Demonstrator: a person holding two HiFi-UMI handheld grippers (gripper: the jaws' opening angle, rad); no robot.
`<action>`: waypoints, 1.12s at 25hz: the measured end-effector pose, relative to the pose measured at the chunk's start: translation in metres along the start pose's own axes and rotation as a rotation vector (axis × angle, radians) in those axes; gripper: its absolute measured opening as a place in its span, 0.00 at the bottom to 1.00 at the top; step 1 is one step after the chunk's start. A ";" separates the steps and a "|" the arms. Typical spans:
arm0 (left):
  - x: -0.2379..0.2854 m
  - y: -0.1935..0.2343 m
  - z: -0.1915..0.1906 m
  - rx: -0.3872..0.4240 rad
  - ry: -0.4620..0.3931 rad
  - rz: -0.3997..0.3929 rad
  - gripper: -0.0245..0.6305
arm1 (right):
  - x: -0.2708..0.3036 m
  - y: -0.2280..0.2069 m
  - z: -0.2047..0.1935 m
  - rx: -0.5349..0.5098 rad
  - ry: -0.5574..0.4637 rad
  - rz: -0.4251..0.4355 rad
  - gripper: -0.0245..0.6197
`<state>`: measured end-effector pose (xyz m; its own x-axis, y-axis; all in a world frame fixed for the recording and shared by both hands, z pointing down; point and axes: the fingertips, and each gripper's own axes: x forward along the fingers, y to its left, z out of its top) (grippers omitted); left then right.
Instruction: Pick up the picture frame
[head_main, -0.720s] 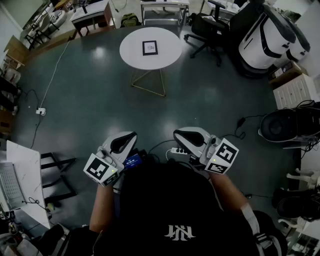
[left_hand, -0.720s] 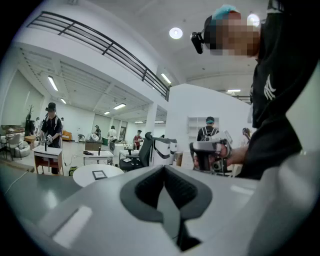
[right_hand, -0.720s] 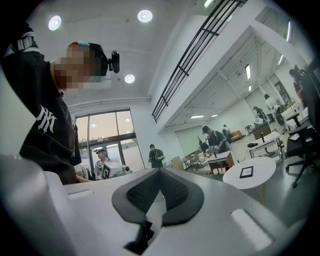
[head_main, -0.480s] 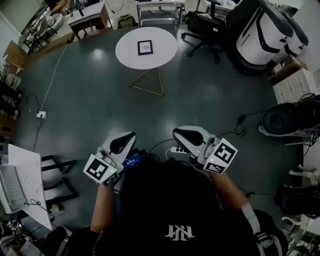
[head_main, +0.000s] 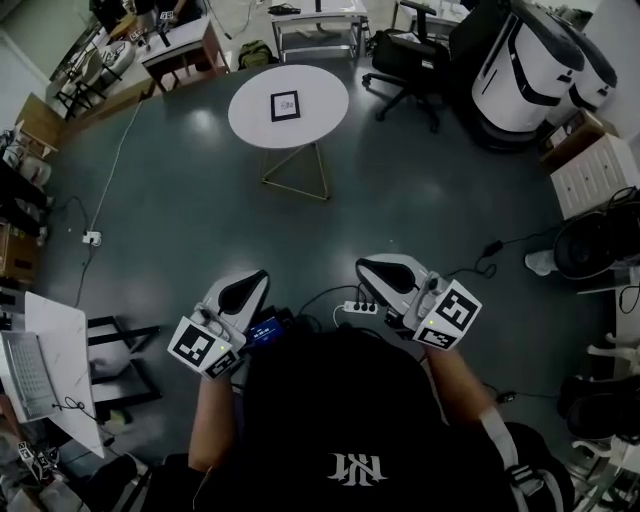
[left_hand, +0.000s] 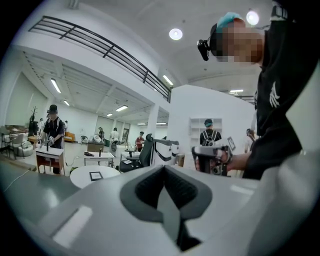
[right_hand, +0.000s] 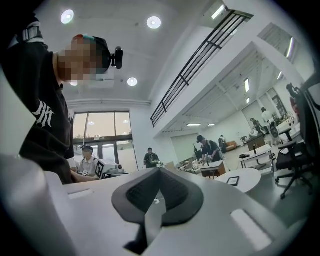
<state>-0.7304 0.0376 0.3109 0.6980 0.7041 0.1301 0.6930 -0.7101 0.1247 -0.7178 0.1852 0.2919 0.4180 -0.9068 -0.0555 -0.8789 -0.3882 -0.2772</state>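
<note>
The picture frame (head_main: 285, 105) lies flat on the round table (head_main: 325, 100), well apart at 12 o'clock; your left gripper (head_main: 250, 283) sits slightly nearer than the right gripper (head_main: 378, 270) (both 2 closed, empty).

Open floor (head_main: 200, 210) up to round table (head_main: 322, 105)
Power strip (head_main: 362, 307) on floor near feet; office chair (head_main: 405, 55) right of table; white desk (head_main: 55, 340) low left.
</note>
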 end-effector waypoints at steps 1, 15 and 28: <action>0.001 -0.004 0.000 0.001 0.004 0.003 0.04 | -0.005 -0.002 0.000 -0.004 0.000 -0.002 0.03; 0.005 -0.031 -0.007 0.003 0.063 -0.004 0.04 | -0.037 0.007 -0.022 0.073 -0.036 0.018 0.04; 0.020 -0.023 -0.014 -0.041 0.052 -0.017 0.04 | -0.043 -0.013 -0.029 0.099 -0.026 -0.015 0.04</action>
<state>-0.7346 0.0683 0.3246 0.6749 0.7160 0.1786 0.6962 -0.6980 0.1675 -0.7310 0.2241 0.3257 0.4382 -0.8957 -0.0751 -0.8458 -0.3827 -0.3717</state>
